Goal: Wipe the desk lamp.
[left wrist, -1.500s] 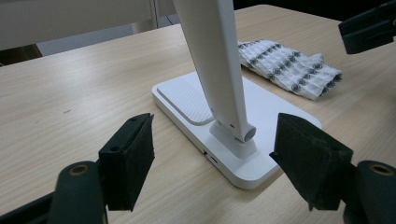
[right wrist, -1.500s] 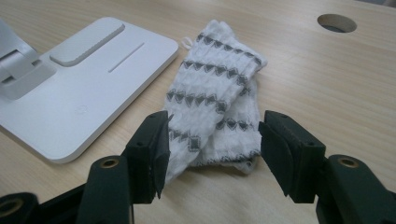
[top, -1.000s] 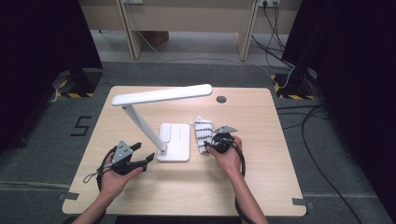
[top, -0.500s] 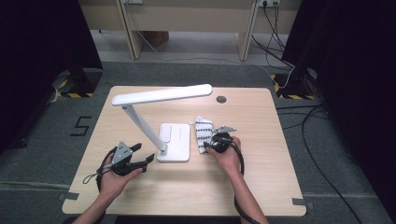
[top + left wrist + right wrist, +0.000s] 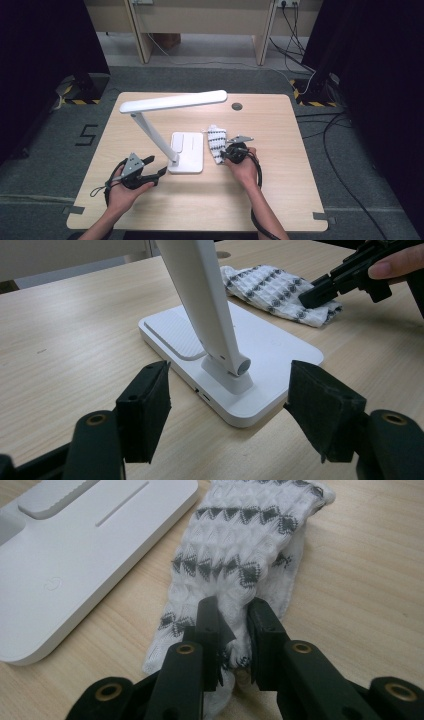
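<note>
- The right hand-held gripper [image 5: 231,615], low in the centre of the right gripper view, has just been closing its jaws; a fold of the white cloth with grey triangles [image 5: 240,555] is bunched between them, so it is pinching the cloth.
- In the high view that cloth [image 5: 217,143] lies flat on the table [image 5: 280,200], just right of centre, just beside the lamp base [image 5: 187,150].
- The left hand-held gripper [image 5: 230,415] spans the bottom of the left gripper view with its jaws spread wide and nothing between them, aimed at the lamp's hinge [image 5: 235,367].
- To do this step well, I judge the pinch should gather enough fabric to hold before lifting, then rise straight up.
- The white desk lamp [image 5: 172,102] reaches across the upper middle of the high view; its arm and base are the nearest obstacles to a cloth carried leftward.
</note>
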A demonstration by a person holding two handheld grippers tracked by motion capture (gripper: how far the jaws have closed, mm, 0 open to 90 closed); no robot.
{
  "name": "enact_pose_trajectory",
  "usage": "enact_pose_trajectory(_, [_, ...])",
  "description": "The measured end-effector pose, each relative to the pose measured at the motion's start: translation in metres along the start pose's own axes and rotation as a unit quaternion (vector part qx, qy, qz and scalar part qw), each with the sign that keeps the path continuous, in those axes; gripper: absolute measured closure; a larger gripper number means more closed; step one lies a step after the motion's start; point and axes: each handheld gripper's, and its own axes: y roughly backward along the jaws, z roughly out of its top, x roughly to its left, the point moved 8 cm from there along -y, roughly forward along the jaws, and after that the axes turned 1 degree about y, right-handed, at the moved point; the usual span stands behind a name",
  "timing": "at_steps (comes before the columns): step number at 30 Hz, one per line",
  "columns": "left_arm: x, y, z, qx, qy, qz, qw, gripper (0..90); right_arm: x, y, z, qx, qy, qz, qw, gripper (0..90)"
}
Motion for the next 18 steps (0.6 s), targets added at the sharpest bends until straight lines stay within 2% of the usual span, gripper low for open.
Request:
enact_pose_trajectory(6, [-0.004, 0.000, 0.000, 0.001, -0.002, -0.008, 1.0000, 35.9, 0.002, 0.010, 0.003, -0.006, 0.008, -0.005, 0.9999, 80.1])
enact_pose_trajectory(11, [-0.012, 0.000, 0.005, -0.002, -0.005, -0.020, 0.9998, 37.1, 0.008, 0.031, 0.012, -0.026, 0.038, -0.003, 0.9989, 80.2])
enact_pose_trajectory(18, [-0.030, 0.001, 0.014, -0.009, -0.004, -0.050, 0.9987, 38.4, 0.022, 0.058, 0.015, -0.054, 0.055, 0.006, 0.9970, 80.2])
